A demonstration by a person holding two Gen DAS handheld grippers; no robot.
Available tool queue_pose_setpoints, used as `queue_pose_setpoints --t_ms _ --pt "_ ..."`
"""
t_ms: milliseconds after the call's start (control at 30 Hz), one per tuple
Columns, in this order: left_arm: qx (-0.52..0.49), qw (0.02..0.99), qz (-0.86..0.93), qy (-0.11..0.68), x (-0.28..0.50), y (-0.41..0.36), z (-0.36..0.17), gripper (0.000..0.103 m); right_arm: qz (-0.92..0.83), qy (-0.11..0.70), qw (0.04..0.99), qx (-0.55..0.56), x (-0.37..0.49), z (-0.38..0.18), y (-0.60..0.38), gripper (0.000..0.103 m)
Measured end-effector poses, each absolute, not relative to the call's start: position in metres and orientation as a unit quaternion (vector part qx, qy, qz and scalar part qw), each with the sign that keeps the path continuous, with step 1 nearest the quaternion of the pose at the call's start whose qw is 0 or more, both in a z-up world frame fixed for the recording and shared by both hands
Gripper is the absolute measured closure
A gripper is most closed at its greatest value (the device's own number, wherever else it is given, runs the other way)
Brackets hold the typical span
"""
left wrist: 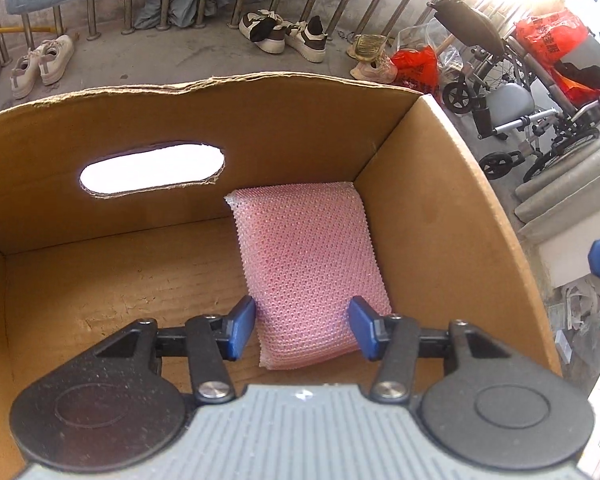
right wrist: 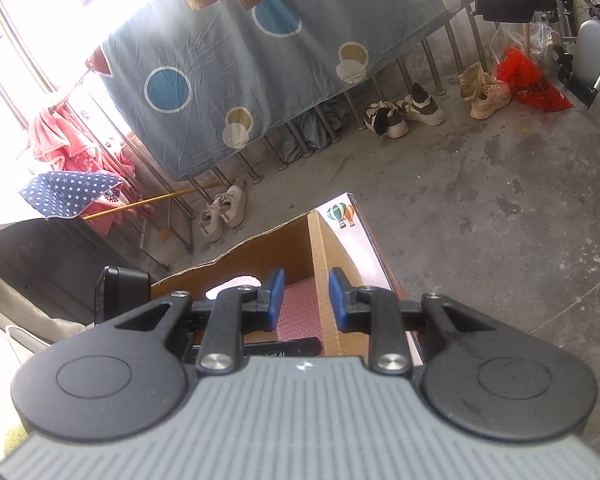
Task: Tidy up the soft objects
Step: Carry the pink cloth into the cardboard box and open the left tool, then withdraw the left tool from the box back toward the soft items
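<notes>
A pink mesh sponge [left wrist: 306, 268] lies on the floor of a brown cardboard box [left wrist: 268, 120], against its right wall and far corner. My left gripper [left wrist: 302, 328] is inside the box with its blue fingers [left wrist: 242, 328] spread either side of the sponge's near end; the jaws stand open, not pressing it. My right gripper [right wrist: 303, 300] hovers above the box's right wall [right wrist: 322, 280], open and empty. The sponge [right wrist: 300, 308] shows between its fingers, below. The left gripper's body [right wrist: 120, 292] is at its left.
The box has an oval handle hole [left wrist: 152, 170] in its far wall. It stands on a concrete floor [right wrist: 480, 200]. Shoes [left wrist: 280, 34], a railing with a blue dotted sheet [right wrist: 240, 64], a wheelchair [left wrist: 532, 112] and red bags [left wrist: 418, 66] lie beyond.
</notes>
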State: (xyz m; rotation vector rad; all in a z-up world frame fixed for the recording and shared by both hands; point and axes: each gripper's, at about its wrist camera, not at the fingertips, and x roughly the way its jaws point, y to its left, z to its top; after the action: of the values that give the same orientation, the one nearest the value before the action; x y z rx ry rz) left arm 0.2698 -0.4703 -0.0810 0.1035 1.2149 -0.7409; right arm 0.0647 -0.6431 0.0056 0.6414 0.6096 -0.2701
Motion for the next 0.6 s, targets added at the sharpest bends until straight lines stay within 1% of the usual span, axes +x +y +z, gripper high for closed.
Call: queue_pose_setpoints --t_ms 67,133,200,367,467,600 --pt "0.049 0.755 -0.335 0.561 0.268 -0.467 -0.078 0.049 -0.134 0.293 0.895 0.309 0.060 0.005 -0.642 0.079" --pt "0.048 0.755 -0.333 0.562 0.264 -0.461 -0.070 0.040 -0.135 0.291 0.896 0.307 0.056 0.007 -0.639 0.079" --pt "0.043 0.757 -0.335 0.560 0.258 -0.450 -0.059 0.035 -0.135 0.284 0.898 0.307 0.051 0.013 -0.634 0.079" --pt "0.028 0.761 -0.345 0.548 0.237 -0.411 -0.017 0.032 -0.114 0.252 0.908 0.315 0.028 0.040 -0.612 0.078" --pt "0.023 0.771 -0.358 0.525 0.218 -0.376 0.017 0.030 -0.093 0.234 0.913 0.320 0.013 0.061 -0.591 0.078" --pt "0.015 0.792 -0.370 0.486 0.196 -0.312 0.062 0.023 -0.052 0.206 0.919 0.333 -0.007 0.091 -0.556 0.077"
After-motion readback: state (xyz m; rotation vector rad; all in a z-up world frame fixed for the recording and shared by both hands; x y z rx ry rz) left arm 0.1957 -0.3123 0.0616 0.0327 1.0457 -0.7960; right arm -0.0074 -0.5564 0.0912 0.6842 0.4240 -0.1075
